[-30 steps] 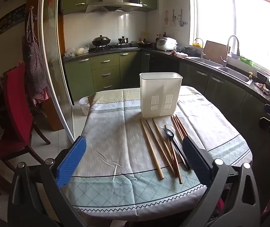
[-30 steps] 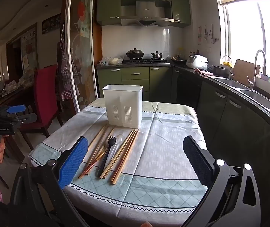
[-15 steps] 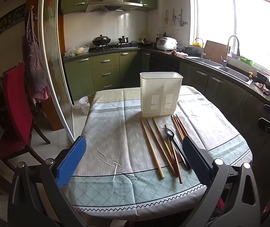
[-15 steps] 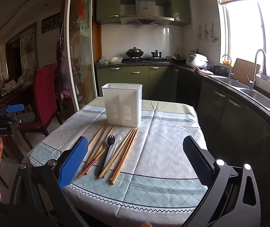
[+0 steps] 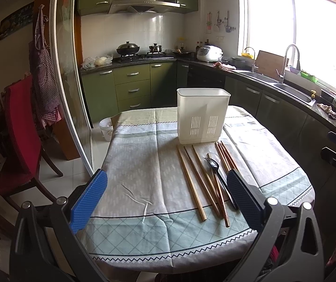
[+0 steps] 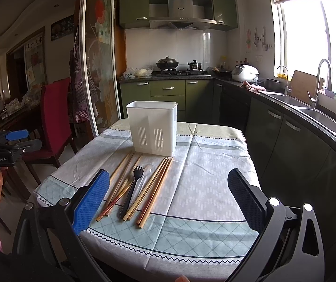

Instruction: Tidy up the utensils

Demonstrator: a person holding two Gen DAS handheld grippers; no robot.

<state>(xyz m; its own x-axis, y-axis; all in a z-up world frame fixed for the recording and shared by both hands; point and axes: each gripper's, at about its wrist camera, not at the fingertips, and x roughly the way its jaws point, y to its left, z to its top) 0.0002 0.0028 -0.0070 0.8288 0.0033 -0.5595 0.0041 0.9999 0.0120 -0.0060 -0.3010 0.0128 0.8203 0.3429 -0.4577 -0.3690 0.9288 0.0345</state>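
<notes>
While both hand-held grippers hover at the near edge of the counter [image 5: 135, 164], the left hand-held gripper [image 5: 165, 197] and right hand-held gripper [image 6: 168, 197] each stand spread wide, holding nothing. Wooden chopsticks [image 6: 155, 189] and a black fork [image 6: 132, 188] lie side by side on the tablecloth, just in front of the upright white utensil holder [image 6: 152, 129].
</notes>
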